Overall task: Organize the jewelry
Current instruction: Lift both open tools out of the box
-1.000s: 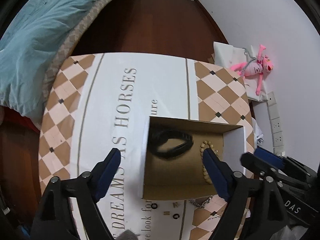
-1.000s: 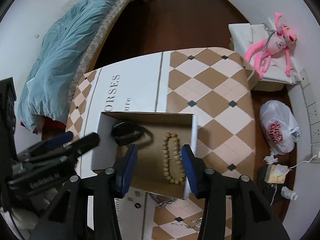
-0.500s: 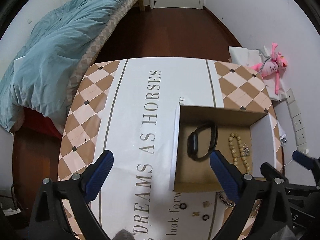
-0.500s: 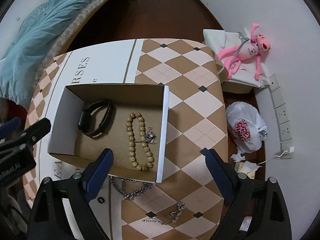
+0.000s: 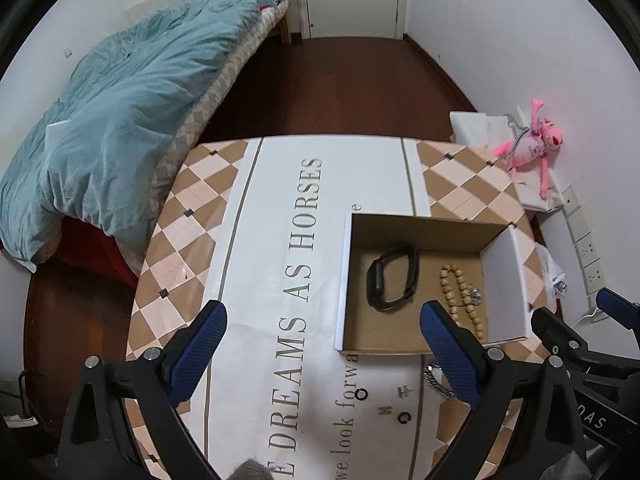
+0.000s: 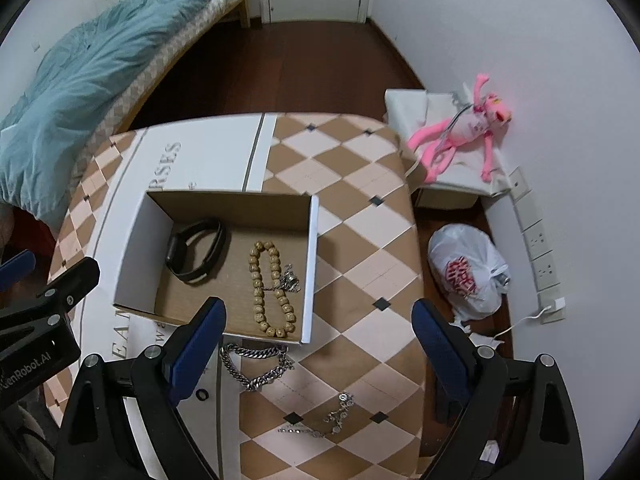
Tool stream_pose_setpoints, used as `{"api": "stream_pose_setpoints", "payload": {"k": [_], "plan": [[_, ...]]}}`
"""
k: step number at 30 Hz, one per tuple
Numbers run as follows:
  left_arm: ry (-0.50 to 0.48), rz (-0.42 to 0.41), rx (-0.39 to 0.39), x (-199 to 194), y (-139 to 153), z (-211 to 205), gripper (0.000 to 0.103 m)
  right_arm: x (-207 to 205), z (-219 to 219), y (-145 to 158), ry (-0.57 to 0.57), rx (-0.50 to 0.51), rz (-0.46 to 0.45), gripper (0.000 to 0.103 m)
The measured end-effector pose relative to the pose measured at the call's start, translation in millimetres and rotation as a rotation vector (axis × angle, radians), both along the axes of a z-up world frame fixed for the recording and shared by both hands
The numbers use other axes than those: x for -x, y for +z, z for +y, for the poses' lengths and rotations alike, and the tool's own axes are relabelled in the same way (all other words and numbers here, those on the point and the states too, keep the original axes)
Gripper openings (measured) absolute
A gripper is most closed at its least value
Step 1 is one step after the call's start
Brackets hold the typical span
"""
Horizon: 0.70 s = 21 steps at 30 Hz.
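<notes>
An open cardboard box (image 6: 312, 264) (image 5: 344, 280) stands on the table. In it lie a black smart band (image 6: 196, 250) (image 5: 392, 278), a wooden bead bracelet (image 6: 270, 288) (image 5: 460, 292) and a small silver piece (image 6: 290, 280). In front of the box lie a thick silver chain (image 6: 256, 364) (image 5: 436, 380), a thin silver chain (image 6: 324, 420), and small rings (image 5: 362, 394) and studs (image 5: 404, 390). My left gripper (image 5: 322, 354) is open and empty, above the table left of the box. My right gripper (image 6: 316, 344) is open and empty, above the box's near right corner.
The table has a brown-and-cream checked cloth (image 6: 360, 216) with a white lettered band (image 5: 280, 240). A bed with a blue duvet (image 5: 120, 120) is at the left. A pink plush toy (image 6: 468, 128) and a white plastic bag (image 6: 466, 272) are on the right by the wall.
Both grippers have pulled up and back from the box. The right gripper's jaws have opened wide, and the small silver piece now lies by the beads in the box.
</notes>
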<state>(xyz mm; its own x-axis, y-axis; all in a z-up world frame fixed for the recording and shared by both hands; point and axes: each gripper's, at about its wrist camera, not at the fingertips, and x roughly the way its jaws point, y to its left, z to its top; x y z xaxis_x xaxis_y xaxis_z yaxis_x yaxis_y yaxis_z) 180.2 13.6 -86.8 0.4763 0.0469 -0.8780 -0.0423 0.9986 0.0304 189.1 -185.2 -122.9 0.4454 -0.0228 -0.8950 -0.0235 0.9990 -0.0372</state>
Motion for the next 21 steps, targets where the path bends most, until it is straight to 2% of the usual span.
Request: {"api": "stream_pose_setpoints", "payload": {"k": [6,13,17,21], "plan": [[-0.007,-0.059,0.016,21,31,-3,0.099,26,-3,37,-0.011,-0.01,-0.089,0.095],[0.009,-0.129,0.031,46,58,1,0.099,57,-8,70,-0.015,-0.066,-0.158,0.095],[0.036,-0.14,0.02,58,56,6,0.099,73,-15,64,-0.034,-0.103,-0.139,0.095],[0.055,-0.114,-0.007,71,31,12,0.099,83,-31,24,-0.086,-0.13,-0.051,0.095]]}}
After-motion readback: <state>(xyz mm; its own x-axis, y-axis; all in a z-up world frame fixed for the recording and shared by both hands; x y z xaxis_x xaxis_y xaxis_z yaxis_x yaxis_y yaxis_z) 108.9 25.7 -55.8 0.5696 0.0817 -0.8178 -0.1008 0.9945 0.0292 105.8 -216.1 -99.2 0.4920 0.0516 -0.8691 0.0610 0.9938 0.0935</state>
